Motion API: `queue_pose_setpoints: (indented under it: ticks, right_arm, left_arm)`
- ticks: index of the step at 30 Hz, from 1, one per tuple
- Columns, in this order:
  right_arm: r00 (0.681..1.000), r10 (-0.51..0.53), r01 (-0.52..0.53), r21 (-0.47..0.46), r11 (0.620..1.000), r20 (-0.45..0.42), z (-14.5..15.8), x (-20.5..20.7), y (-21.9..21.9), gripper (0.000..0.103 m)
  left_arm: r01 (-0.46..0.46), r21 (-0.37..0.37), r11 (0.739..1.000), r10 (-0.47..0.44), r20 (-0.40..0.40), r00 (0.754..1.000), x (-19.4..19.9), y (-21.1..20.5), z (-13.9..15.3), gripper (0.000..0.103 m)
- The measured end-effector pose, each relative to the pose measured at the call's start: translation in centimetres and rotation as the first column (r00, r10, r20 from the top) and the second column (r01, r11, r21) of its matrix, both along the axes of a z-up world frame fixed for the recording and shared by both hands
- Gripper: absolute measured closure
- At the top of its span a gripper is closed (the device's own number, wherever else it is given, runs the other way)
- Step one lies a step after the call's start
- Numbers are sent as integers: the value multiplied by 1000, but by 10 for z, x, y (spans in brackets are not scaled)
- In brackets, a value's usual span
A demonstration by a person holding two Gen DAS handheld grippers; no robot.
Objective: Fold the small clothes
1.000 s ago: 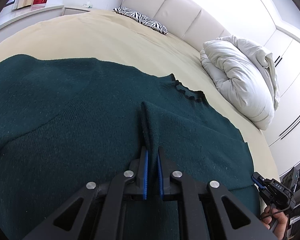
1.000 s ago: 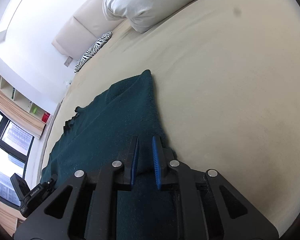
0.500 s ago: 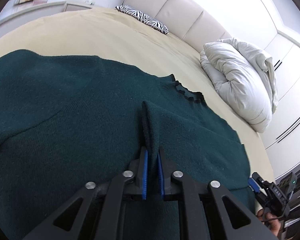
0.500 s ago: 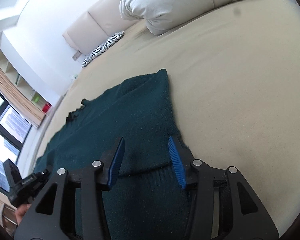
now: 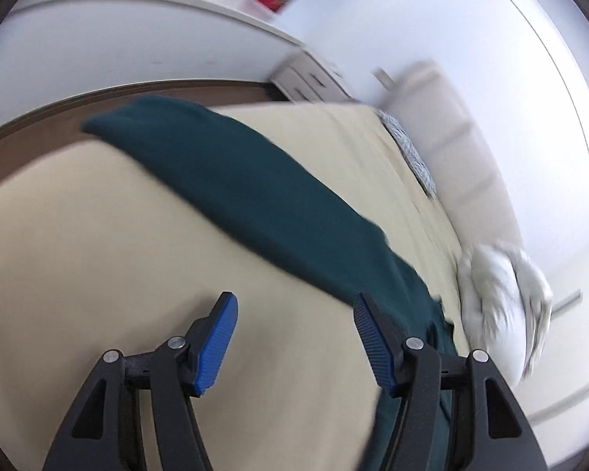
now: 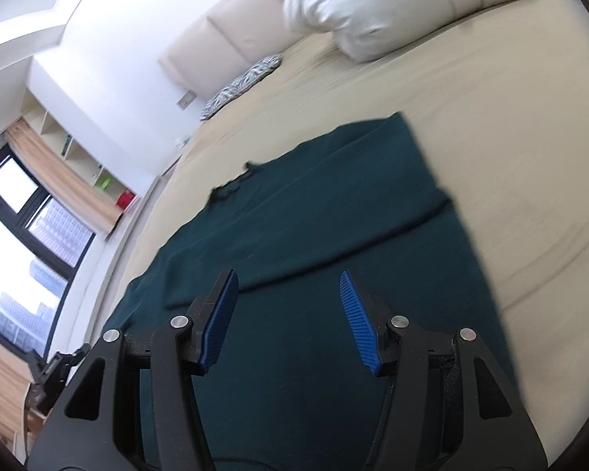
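Sweater flat, bare bed seemingly beside its edge

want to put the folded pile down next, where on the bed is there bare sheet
Bare sheet runs wide between the green sweater and the white duvet. In the left wrist view, more bare sheet lies under the open left claw, bordered by the stretched-out sleeve. It is crowded by the headboard: duvet and zebra pillow.

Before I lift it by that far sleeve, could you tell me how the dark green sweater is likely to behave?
The dark green sweater will probably flop and drape: it lies flat on the beige bedsheet with a soft fold across it. Its knit looks thick, so likely not slippery. The sleeve would probably drag the body along.
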State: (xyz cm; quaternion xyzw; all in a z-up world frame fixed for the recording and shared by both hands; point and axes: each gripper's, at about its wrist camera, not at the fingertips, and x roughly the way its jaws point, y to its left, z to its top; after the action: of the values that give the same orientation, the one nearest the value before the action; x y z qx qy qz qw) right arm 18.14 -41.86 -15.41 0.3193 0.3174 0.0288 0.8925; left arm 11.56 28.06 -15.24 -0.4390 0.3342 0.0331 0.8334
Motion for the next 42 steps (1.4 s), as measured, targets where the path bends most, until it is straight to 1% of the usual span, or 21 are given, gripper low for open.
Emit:
queue_pose_setpoints:
  ticks: [5, 11, 13, 15, 16, 17, 19, 20, 22, 25, 27, 29, 31, 33, 34, 35, 36, 37, 38, 40, 42]
  right_arm:
    - [998, 55, -54, 41, 998, -23, 2, -4, 33, 50]
    - [995, 87, -85, 43, 995, -40, 7, -12, 55, 50]
    - [995, 91, -89, 42, 995, -39, 10, -17, 59, 50]
    - [995, 92, -91, 47, 995, -35, 12, -23, 60, 50]
    - [995, 91, -90, 48, 995, -31, 13, -28, 59, 50]
    - [996, 90, -88, 48, 995, -29, 14, -31, 59, 50]
    - [996, 80, -79, 62, 995, -24, 12, -38, 55, 50]
    - [997, 76, -74, 69, 995, -22, 11, -41, 52, 50]
    - [998, 63, -62, 77, 995, -15, 8, -47, 46, 50]
    - [999, 47, -45, 97, 994, -14, 2, -55, 36, 50]
    - [999, 35, -34, 110, 993, -12, -1, -57, 28, 50]
    - [1000, 18, -17, 121, 993, -8, -5, -67, 19, 50]
    - [1000, -4, 5, 136, 991, -4, -8, -76, 8, 50]
    - [1000, -31, 31, 151, 988, 0, -10, -85, -3, 50]
    - [999, -42, 41, 155, 987, 1, -11, -88, -8, 50]
    - [998, -57, 56, 161, 985, 4, -12, -93, -15, 50]
    - [998, -69, 67, 166, 984, 5, -13, -96, -19, 50]
    - [997, -83, 81, 170, 982, 7, -14, -101, -25, 50]
    - [996, -92, 90, 171, 981, 7, -15, -104, -29, 50]
    - [994, -106, 105, 172, 980, 0, -18, -110, -37, 50]
    - [994, -111, 112, 172, 979, -16, -23, -112, -44, 50]
  left_arm:
    - [-119, -218, 969, 126, 19, 992, -7, 60, -23, 40]
    - [-231, -338, 912, 249, 10, 969, 11, 88, -42, 42]
    - [-279, -405, 871, 303, -6, 953, 19, 100, -50, 44]
    - [-319, -441, 839, 347, -18, 938, 23, 110, -55, 53]
    - [-340, -435, 834, 361, -36, 932, 25, 112, -56, 66]
    - [-359, -418, 835, 380, -37, 924, 27, 114, -55, 81]
    - [-364, -357, 860, 372, -49, 927, 31, 109, -46, 85]
    - [-347, -299, 889, 355, -28, 934, 32, 103, -34, 93]
    - [-306, -167, 937, 312, 13, 950, 38, 81, -7, 95]
    - [-186, -6, 983, 186, 74, 980, 64, 35, 35, 95]
    - [-95, 137, 986, 80, 112, 990, 81, -9, 66, 95]
    - [-9, 283, 959, -31, 138, 990, 96, -55, 92, 95]
    - [85, 445, 891, -163, 141, 977, 106, -120, 113, 95]
    - [199, 599, 775, -328, 113, 938, 113, -203, 121, 95]
    - [226, 642, 732, -372, 99, 923, 112, -229, 120, 95]
    - [258, 702, 664, -430, 76, 900, 111, -265, 117, 95]
    - [295, 771, 565, -502, 38, 864, 105, -312, 109, 95]
    - [310, 805, 506, -535, 11, 844, 103, -335, 105, 95]
    - [337, 862, 379, -588, -57, 807, 96, -377, 89, 93]
    - [338, 919, 203, -639, -137, 757, 87, -426, 61, 90]
    - [367, 922, 120, -655, -204, 727, 81, -442, 37, 83]
